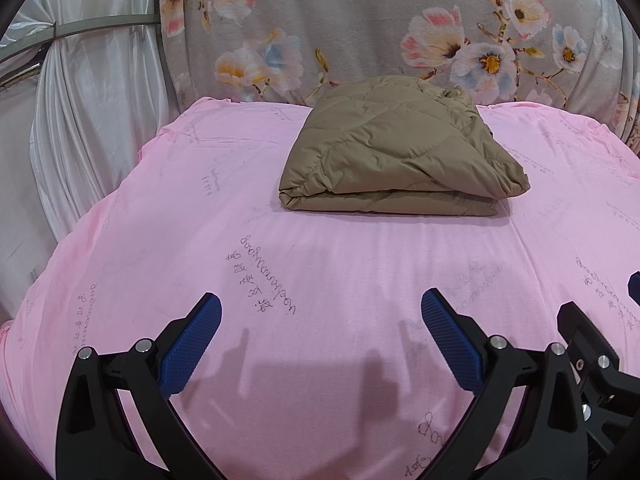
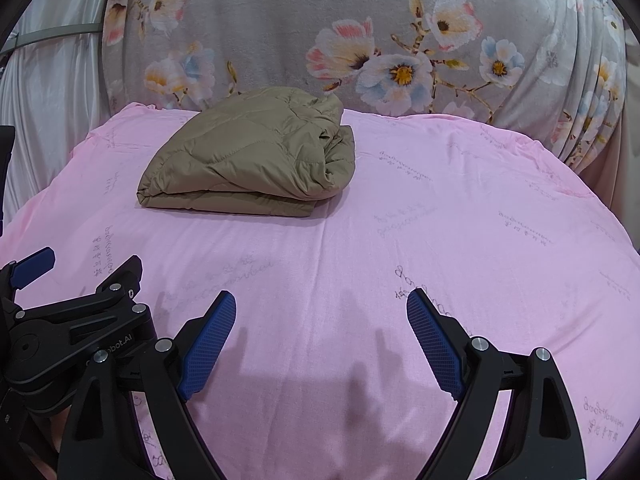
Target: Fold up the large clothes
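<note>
The quilted jacket (image 1: 400,152) lies folded into a thick bundle near the far edge of the pink sheet (image 1: 320,264), below the floral cloth (image 1: 360,20). The left gripper (image 1: 320,312) and right gripper (image 2: 320,312) hover side by side over the near edge, jaws apart and empty.

soft even light, faint shadows (fisheye-warped, dark corners)

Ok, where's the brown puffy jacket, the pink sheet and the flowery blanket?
folded brown quilted jacket (image 1: 396,148), left wrist view, middle of its top layer.
pink sheet (image 2: 460,240), right wrist view, bare stretch.
floral blanket (image 2: 260,28), right wrist view, grey part behind.
</note>
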Demonstrator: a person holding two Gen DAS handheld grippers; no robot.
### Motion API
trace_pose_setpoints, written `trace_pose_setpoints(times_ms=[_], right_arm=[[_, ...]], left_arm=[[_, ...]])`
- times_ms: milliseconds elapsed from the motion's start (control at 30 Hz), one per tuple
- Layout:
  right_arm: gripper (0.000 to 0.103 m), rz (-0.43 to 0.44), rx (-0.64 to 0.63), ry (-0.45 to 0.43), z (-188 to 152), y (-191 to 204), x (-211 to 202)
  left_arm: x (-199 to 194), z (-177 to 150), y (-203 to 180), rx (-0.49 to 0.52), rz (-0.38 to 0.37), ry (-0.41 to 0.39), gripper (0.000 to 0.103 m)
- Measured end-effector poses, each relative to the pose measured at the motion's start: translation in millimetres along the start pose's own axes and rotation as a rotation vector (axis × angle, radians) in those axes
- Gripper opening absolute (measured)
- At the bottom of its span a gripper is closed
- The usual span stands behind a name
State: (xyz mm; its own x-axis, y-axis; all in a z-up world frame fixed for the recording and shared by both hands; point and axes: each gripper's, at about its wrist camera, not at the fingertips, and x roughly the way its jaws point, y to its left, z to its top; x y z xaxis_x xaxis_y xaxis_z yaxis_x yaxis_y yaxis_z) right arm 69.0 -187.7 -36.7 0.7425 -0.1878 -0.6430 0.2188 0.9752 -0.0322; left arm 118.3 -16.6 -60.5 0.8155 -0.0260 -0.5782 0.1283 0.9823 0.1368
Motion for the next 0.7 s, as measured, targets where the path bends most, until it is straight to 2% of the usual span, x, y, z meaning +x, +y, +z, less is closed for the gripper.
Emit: trace_pose_setpoints(times_ms=[700], right_arm=[[0.086,-0.001,-0.001,-0.002,-0.5,0.7,-0.4]], left_arm=[[-0.5,-0.1,0.1,0.001,0.0,-0.001,0.096]])
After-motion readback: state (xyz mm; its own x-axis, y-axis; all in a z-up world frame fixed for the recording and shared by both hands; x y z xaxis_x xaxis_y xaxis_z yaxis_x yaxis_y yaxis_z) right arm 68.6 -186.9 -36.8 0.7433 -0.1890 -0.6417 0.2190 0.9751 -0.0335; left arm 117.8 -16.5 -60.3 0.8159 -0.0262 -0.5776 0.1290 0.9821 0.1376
